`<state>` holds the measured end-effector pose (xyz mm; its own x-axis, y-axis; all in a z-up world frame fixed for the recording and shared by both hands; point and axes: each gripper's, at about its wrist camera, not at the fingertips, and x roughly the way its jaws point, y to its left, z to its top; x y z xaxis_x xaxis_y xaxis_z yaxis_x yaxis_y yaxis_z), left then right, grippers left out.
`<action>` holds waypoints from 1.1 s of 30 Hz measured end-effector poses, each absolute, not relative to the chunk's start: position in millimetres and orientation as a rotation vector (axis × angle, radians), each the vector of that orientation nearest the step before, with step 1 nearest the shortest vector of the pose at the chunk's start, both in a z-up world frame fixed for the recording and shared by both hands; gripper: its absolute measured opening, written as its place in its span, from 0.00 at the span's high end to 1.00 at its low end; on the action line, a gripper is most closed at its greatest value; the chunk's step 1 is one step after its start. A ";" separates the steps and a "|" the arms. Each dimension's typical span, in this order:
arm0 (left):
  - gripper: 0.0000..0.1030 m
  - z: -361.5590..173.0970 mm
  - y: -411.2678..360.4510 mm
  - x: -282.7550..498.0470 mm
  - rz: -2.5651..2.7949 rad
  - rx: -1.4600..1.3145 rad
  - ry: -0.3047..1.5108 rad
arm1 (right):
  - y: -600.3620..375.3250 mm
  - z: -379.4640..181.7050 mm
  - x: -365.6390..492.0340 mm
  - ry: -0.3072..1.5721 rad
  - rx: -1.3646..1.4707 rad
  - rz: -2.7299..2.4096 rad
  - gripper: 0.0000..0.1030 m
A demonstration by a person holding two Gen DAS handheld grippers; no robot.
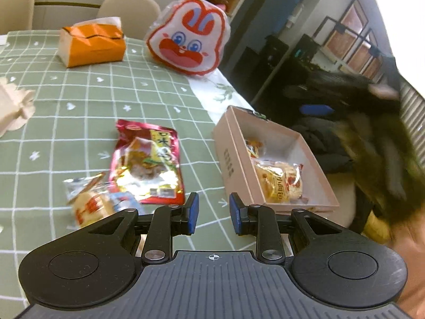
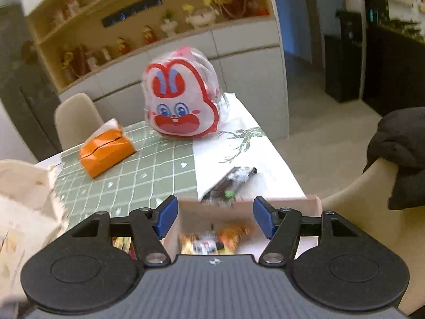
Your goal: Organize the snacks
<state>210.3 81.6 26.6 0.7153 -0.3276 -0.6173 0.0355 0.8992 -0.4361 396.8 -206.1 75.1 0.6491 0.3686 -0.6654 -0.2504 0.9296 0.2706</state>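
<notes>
Hovering narrowly parted and empty, the left gripper (image 1: pixel 213 212) should probably straddle the red packet (image 1: pixel 148 164) squarely before closing.

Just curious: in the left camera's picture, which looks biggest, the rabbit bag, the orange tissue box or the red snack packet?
1. Rabbit bag
2. Red snack packet, though it lies nearer the camera
3. Orange tissue box
</notes>
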 end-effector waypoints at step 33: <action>0.72 22.8 99.4 138.9 -0.236 -0.496 0.680 | -234.8 76.1 355.3 0.800 0.024 0.303 0.25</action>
<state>138.9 99.4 22.8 0.7569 -0.3652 -0.5419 0.0487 0.8585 -0.5105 355.3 -234.8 76.1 0.6556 0.2766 -0.7026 -0.2585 0.9565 0.1353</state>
